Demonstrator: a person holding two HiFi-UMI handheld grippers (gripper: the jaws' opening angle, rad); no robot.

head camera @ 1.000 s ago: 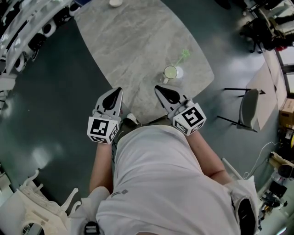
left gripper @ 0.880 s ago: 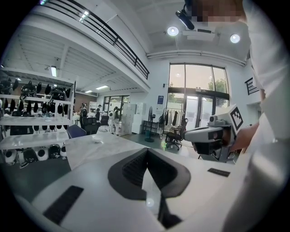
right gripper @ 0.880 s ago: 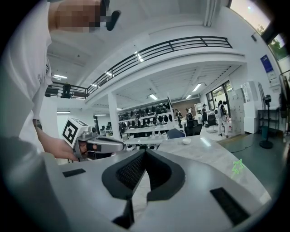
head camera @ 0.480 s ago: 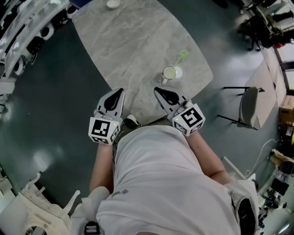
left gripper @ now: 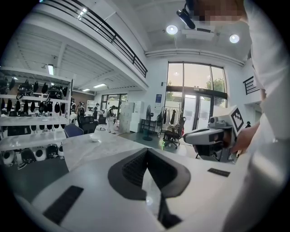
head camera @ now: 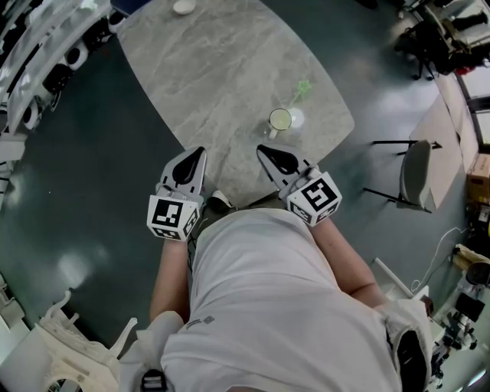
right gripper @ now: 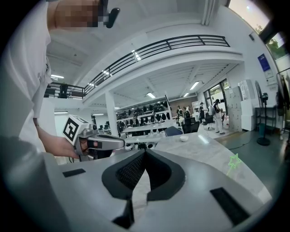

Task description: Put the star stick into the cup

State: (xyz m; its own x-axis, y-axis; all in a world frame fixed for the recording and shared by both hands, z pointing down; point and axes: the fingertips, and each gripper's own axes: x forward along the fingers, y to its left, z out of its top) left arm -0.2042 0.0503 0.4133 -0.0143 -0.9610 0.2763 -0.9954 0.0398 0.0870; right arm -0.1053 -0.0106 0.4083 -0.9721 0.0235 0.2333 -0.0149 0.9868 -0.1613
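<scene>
The grey marble-pattern table [head camera: 214,76] fills the upper centre of the head view. The person's torso in a white shirt [head camera: 260,306] occupies the lower half, standing at the table's near edge. A grey chair [head camera: 417,180] stands on the floor to the right, well apart from the table.

Left gripper [left gripper: 146,153]: jaws closed tip to tip, nothing between them. It is held level at the table's near edge. Right gripper [right gripper: 144,154]: jaws likewise pressed together and empty. It is held beside the left one, and both point across the tabletop.

The cup [head camera: 281,120] stands upright near the table's right edge, just beyond the right gripper's tip and not touching it. The star stick [head camera: 305,87] is a thin pale-green stick with a green star on top. Its lower end is in the cup's mouth, and it leans away from the person toward the table's right edge.

A small white bowl [head camera: 182,6] sits at the far end of the table, well apart from the cup.
</scene>
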